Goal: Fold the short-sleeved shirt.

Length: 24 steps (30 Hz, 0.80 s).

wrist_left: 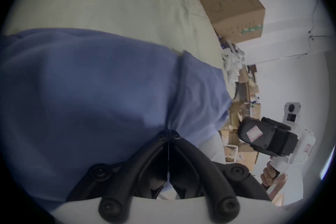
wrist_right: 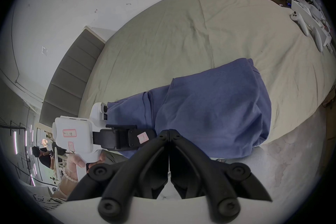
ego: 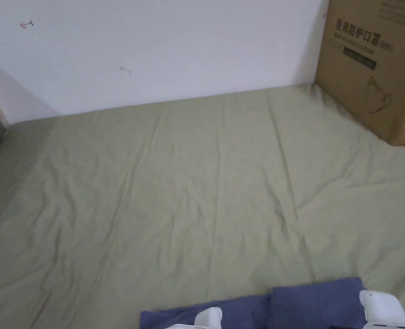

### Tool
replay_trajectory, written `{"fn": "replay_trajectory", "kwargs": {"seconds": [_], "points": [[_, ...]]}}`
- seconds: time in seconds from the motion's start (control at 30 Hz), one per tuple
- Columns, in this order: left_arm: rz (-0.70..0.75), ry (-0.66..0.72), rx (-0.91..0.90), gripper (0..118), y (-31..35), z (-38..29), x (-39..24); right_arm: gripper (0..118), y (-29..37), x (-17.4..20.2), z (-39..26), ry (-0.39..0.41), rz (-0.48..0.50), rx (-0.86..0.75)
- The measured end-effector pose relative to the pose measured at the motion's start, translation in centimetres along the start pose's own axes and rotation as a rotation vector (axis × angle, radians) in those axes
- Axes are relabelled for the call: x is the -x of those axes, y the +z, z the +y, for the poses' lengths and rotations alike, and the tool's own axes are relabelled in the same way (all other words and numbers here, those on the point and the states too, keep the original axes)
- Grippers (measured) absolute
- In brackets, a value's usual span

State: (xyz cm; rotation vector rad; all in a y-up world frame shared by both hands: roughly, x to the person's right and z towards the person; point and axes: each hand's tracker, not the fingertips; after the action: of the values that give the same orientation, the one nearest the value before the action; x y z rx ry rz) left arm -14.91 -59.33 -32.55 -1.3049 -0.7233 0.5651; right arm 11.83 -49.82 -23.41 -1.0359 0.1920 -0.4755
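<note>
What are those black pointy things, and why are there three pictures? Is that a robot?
No robot: a person holds a pinching tool, called a gripper, in each hand. One picture comes from a camera on the person's head, looking down at a bed with a green sheet. The other two come from cameras riding on the tools. The black pointy things are each tool's two jaws. The left gripper has its jaws closed on the edge of a blue shirt, which lies on the bed's near edge. The right gripper has closed jaws too, right by the shirt, but its grip is hard to tell. A cardboard box stands in the corner.
</note>
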Motion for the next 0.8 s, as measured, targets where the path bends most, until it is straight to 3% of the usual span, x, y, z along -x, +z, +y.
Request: {"fn": "replay_trajectory", "kwargs": {"seconds": [0.2, 0.23, 0.27, 0.3, 0.33, 0.37, 0.4, 0.63, 0.8], "points": [[-0.058, -0.062, -0.097, 1, 5.7, -0.4, -0.1, 0, 0.6, 0.1, 0.0, -0.002, -0.011, -0.002], [-0.060, -0.055, -0.131, 9, 7.2, -0.3, 0.3, 0, 0.6, 0.1, 0.1, 0.004, -0.017, 0.002], [-0.072, -0.048, -0.168, 24, 9.0, -0.2, 0.9, 0, 0.6, 0.3, 0.2, 0.008, -0.021, 0.002], [-0.081, -0.039, -0.191, 50, 10.9, -0.2, 1.7, 0, 0.6, 0.4, 0.2, 0.010, -0.022, 0.002], [-0.085, -0.021, -0.216, 90, 12.8, -0.5, 3.0, 0, 0.6, 0.5, 0.3, 0.013, -0.020, 0.003], [-0.078, 0.000, -0.249, 111, 14.3, -0.7, 4.3, 0, 0.5, 0.8, 0.4, 0.017, -0.019, 0.004], [-0.062, 0.031, -0.279, 118, 15.7, -0.9, 5.6, 0, 0.4, 1.0, 0.4, 0.023, -0.017, 0.006], [0.000, 0.256, -0.367, 116, 18.5, -1.9, 14.2, 0, -1.5, 2.9, 0.6, 0.064, -0.030, 0.048], [-0.170, 0.271, -0.332, 118, 15.0, -0.9, 15.3, 0, -2.2, 4.5, 0.8, 0.103, -0.034, 0.077]]}}
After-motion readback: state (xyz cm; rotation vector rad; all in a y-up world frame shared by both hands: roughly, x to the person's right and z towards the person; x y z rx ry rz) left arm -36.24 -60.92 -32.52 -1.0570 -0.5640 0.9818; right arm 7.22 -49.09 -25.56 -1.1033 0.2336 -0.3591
